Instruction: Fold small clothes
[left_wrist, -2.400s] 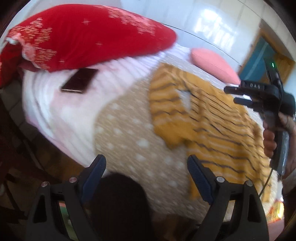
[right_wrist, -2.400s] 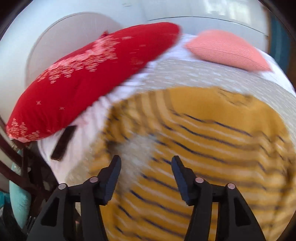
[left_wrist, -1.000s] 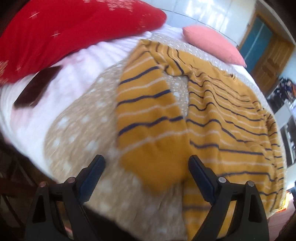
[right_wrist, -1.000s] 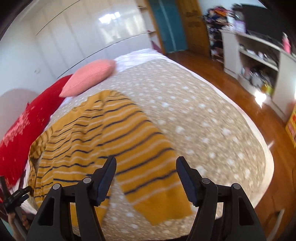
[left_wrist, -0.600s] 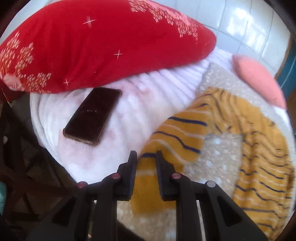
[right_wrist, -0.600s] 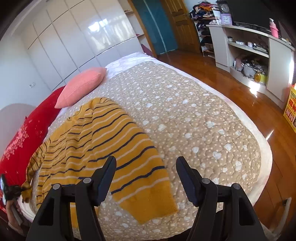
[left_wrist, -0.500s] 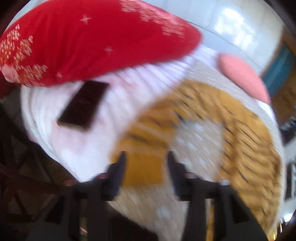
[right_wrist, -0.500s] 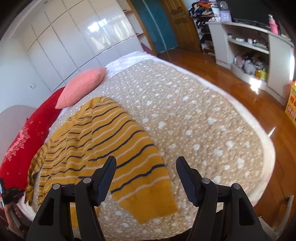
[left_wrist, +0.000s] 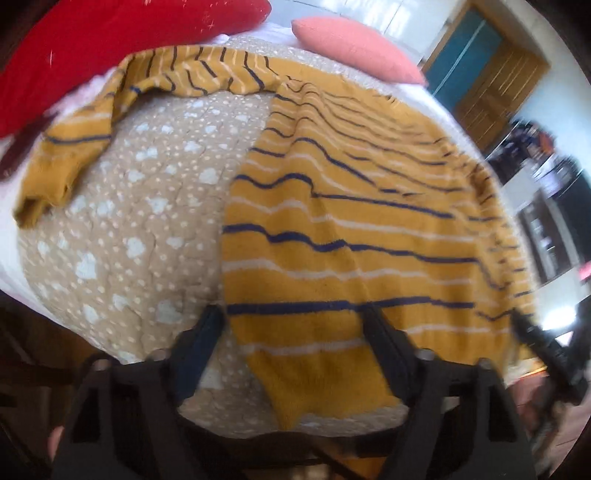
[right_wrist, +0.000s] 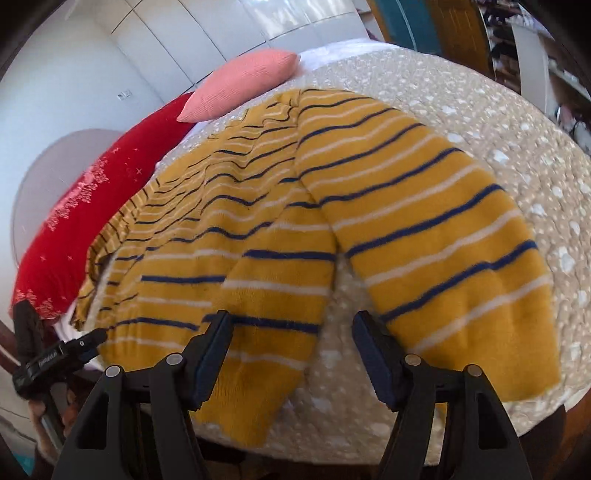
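Now L gripper (left_wrist: 295, 343) reopened, off sleeve (left_wrist: 70, 147); R gripper (right_wrist: 291, 347) unchanged

Mustard sweater (left_wrist: 351, 229), navy and white stripes

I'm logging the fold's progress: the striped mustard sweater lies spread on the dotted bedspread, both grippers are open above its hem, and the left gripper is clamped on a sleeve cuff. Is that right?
Not quite. The left gripper is not clamped on a cuff: the left wrist view shows its jaws wide apart over the sweater hem, holding nothing. The sleeve cuff lies free on the bedspread. The right gripper is likewise open.
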